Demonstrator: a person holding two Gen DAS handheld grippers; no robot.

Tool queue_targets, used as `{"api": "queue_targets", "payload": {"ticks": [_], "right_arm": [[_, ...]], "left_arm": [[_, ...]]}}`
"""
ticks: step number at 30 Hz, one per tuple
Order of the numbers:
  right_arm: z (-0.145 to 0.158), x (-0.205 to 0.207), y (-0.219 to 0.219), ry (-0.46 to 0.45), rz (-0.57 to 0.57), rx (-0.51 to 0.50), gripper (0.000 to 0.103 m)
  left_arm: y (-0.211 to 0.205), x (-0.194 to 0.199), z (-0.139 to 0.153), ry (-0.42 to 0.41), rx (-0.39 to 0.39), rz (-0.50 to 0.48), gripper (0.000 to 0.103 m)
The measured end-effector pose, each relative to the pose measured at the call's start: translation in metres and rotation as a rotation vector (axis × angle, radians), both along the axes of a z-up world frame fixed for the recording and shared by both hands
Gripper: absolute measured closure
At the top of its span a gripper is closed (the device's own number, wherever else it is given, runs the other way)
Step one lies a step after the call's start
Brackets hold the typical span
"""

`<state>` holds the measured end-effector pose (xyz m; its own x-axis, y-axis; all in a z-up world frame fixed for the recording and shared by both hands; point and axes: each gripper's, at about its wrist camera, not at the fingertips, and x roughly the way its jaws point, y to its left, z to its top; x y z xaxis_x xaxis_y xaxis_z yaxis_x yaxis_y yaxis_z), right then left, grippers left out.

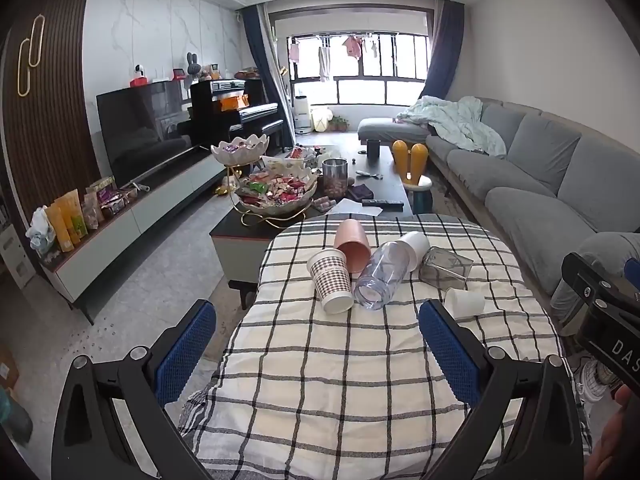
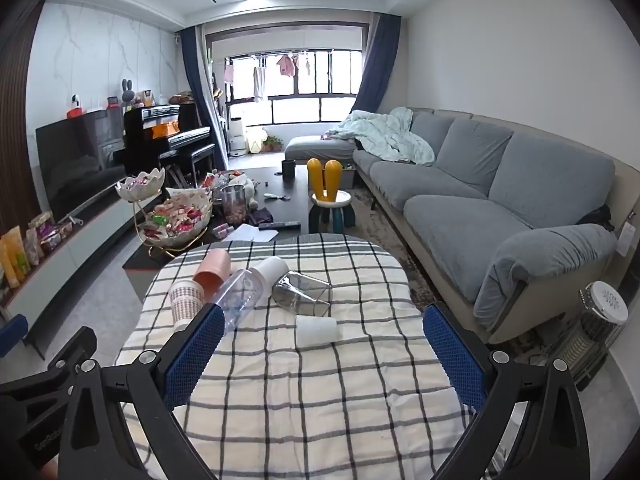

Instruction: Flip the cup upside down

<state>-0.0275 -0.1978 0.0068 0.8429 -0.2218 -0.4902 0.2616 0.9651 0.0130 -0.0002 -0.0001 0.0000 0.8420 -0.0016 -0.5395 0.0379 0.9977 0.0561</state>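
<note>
Waiting above the checked tabletop [image 2: 320, 400], both grippers are spread wide and hold nothing.
The small white cup [image 2: 316, 330] lies sideways nearest the right gripper [image 2: 324, 352]; the left gripper [image 1: 316, 344] can wait. Pinch its sides softly, then tip it mouth down.

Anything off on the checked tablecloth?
Every cup is tipped on its side: patterned paper cup, pink plastic cup, clear plastic tumbler, smoky angular glass, small white cup. None upright, no spill. Both grippers are open.
</note>
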Motion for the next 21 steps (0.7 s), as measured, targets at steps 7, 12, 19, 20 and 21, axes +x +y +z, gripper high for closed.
{"api": "queue_targets", "payload": {"ticks": [7,12,19,20,21], "right_arm": [[0.0003,0.0,0.0004,0.001,0.0,-0.002,0.003],[0.0003,0.0001,0.0005,0.002,0.0,-0.001,0.003],[0.0,0.0003,0.0004,0.001,-0.001,-0.002,0.003],[-0.0002,0.0002,0.0002,0.002,0.0,-0.002,0.003],[0.0,0.0003,0.0005,0.001,-0.001,-0.002,0.003]], "left_arm": [[0.0009,0.0,-0.0031,0.001,0.0,0.0,0.0],[0.0008,0.0001,-0.0027,0.002,-0.001,0.001,0.0],[0.0012,0.0002,-0.0028,0.003,-0.001,0.001,0.0],[0.0012,0.0001,-0.0028,0.003,-0.002,0.0,0.0],[0.0014,0.0001,-0.0032,0.005,-0.003,-0.001,0.0]]}}
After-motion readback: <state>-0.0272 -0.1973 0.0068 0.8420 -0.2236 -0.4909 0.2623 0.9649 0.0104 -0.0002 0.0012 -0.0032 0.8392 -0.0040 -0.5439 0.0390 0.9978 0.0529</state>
